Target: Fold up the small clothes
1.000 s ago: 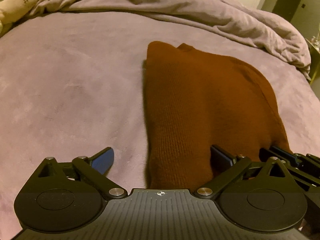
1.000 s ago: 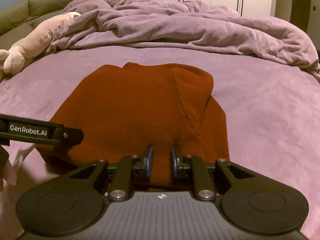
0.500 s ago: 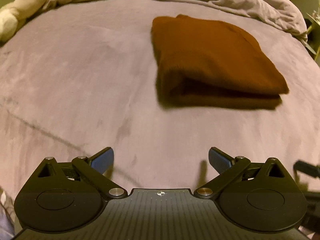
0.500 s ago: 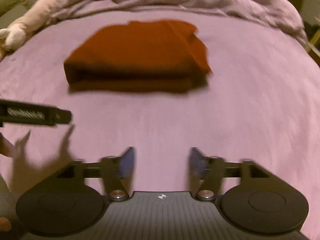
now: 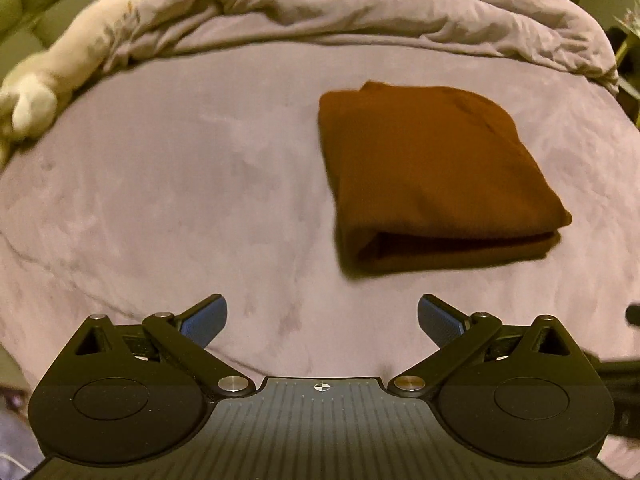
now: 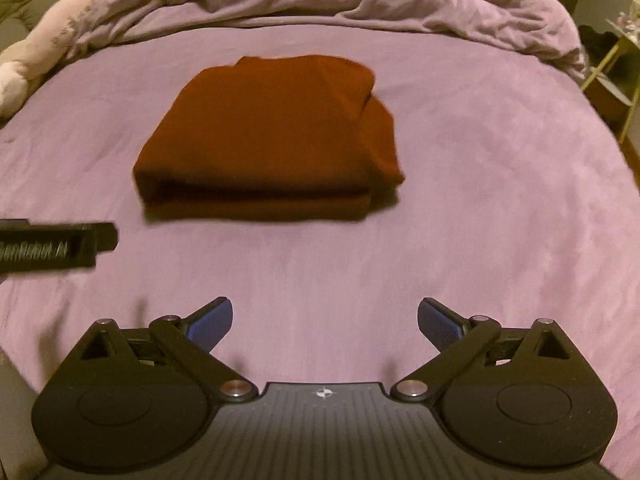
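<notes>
Left wrist view first: the left gripper (image 5: 322, 322) is spread wide with nothing between the blue pads (image 5: 204, 320), just hovering over bare purple bed sheet (image 5: 180, 184). The rust-brown folded sweater (image 5: 432, 168) sits at about 1 o'clock from it, well clear of the fingers. A second ago that right-hand pad was right up against the sweater's near edge, now the whole bundle is out ahead and smaller. A pale plush toy (image 5: 60, 68) lies at 10 o'clock by the bunched duvet (image 5: 380, 8).

Right wrist view: the right gripper (image 6: 325, 322) has just been opening and now stands as wide as it goes, empty; earlier its pads were nearly pinched together over the sweater. The sweater (image 6: 272, 132) is at 11 o'clock, folded edge facing the camera. This view also catches the left gripper's side (image 6: 56, 244) at 9 o'clock and a small side table (image 6: 616, 64) at 2 o'clock, which the left view barely shows
</notes>
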Available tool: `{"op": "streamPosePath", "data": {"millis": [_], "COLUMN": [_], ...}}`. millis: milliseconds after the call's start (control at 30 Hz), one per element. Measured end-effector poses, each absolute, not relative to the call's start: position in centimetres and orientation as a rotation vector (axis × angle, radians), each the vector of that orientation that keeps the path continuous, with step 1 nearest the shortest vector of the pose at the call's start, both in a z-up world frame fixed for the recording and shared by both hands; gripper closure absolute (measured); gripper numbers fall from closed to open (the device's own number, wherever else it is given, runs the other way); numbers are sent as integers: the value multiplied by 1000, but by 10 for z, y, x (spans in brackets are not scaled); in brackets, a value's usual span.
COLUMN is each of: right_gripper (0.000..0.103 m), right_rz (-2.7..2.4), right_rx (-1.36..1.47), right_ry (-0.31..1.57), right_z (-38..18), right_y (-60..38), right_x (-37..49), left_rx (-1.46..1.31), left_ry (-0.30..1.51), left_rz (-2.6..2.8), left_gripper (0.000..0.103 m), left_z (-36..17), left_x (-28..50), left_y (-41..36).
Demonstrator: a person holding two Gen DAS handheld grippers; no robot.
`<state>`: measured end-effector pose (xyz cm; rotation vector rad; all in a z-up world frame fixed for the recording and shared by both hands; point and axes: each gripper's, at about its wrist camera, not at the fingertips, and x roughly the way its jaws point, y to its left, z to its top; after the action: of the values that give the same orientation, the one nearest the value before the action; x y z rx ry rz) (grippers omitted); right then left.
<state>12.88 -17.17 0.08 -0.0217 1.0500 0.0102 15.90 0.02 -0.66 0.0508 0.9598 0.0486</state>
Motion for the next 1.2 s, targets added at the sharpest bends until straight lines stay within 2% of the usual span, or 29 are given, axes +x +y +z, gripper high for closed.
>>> {"op": "streamPosePath", "data": {"millis": [200, 1200], "right_gripper": [4, 4], "right_rz": [-28, -64], "right_rx": [-34, -13], "right_ry": [1037, 1023], "right_z": [17, 24], "right_y": [-164, -171], "right_x": [145, 141], "left_rx": [45, 50], "left_ry": [969, 980], "left_rz": [32, 32], "left_gripper": [0, 0], "left_z": [-5, -4], "left_x": [164, 160], "left_y": [-4, -4]}}
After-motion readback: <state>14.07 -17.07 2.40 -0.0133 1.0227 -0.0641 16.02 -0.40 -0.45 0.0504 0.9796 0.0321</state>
